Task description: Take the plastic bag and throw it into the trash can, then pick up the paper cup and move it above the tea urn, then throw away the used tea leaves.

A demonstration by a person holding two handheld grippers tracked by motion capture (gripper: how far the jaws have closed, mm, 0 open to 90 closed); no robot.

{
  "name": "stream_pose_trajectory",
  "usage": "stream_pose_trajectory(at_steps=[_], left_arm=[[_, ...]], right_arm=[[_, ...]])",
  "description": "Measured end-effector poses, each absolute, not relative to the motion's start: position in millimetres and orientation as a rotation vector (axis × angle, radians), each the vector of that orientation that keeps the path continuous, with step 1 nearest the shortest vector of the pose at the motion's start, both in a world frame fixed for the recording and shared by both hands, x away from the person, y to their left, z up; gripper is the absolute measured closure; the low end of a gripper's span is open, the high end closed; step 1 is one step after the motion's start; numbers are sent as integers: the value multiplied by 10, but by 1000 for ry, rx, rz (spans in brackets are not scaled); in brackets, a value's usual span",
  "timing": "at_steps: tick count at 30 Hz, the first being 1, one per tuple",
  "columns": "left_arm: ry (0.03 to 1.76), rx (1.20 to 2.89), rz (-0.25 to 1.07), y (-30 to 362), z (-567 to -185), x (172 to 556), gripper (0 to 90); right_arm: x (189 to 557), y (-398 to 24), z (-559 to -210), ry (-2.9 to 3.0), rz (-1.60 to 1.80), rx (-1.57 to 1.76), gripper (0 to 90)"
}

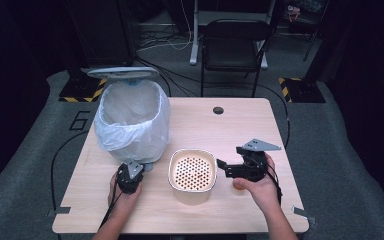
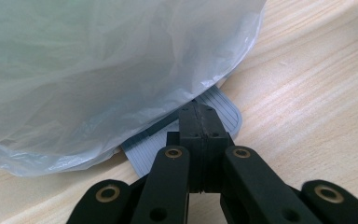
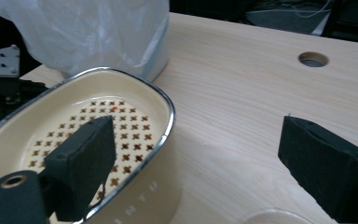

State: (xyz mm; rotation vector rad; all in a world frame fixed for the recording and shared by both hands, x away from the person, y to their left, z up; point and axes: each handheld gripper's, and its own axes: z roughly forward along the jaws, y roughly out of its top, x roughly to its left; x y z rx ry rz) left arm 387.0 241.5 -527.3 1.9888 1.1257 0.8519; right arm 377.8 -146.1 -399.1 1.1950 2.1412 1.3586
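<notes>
The left tool [image 1: 130, 176] has its jaws pressed flat together, with nothing between them. Seen from the left gripper view, its closed tips [image 2: 199, 122] rest on a grey ribbed pedal [image 2: 223, 112] that sticks out from under the bin [image 1: 132, 120]. A clear plastic bag [image 2: 98, 70] lines the bin and hangs down over its outside, almost to the table [image 1: 240, 125], just above the pedal. From the high view the left tool sits at the near foot of the bin, held from below by the left hand [image 1: 124, 192], and the bin's lid [image 1: 122, 73] stands raised at the far edge of the bin.

The right tool [image 1: 225, 166] stands wide open and grips nothing. In the right gripper view one of its black pads [image 3: 81, 165] shows in front of the rim of a cream bowl [image 3: 135, 135], and the other pad [image 3: 328, 165] stands over bare table, well apart from the bowl. Whether the nearer pad touches the rim I cannot tell. The right hand [image 1: 257, 187] holds this tool just to the right of the bowl.

The bowl [image 1: 192, 176] stands upright on the table between the two tools, near the front edge, just beside the bin. It has a metal-edged rim and a floor dotted with small holes. Far across the table is a round hole [image 1: 218, 110] in the wood.
</notes>
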Motion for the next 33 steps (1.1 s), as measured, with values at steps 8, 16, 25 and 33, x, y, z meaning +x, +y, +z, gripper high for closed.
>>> stream_pose_trajectory(at_steps=[8, 16, 25, 33], left_arm=[[1127, 1988, 848, 2417, -5272, 3870, 900], [1126, 1990, 852, 2415, -5272, 3869, 900], [1126, 1993, 850, 2417, -5270, 3868, 900], [1126, 1985, 861, 2412, -5275, 3868, 900]], right_arm=[[3681, -1663, -4139, 2107, 1296, 1147, 270], [3650, -1848, -4256, 2071, 1230, 1187, 236], [3659, -1885, -4401, 2098, 1180, 1231, 143], [3658, -1871, -4530, 2101, 1153, 1246, 135]])
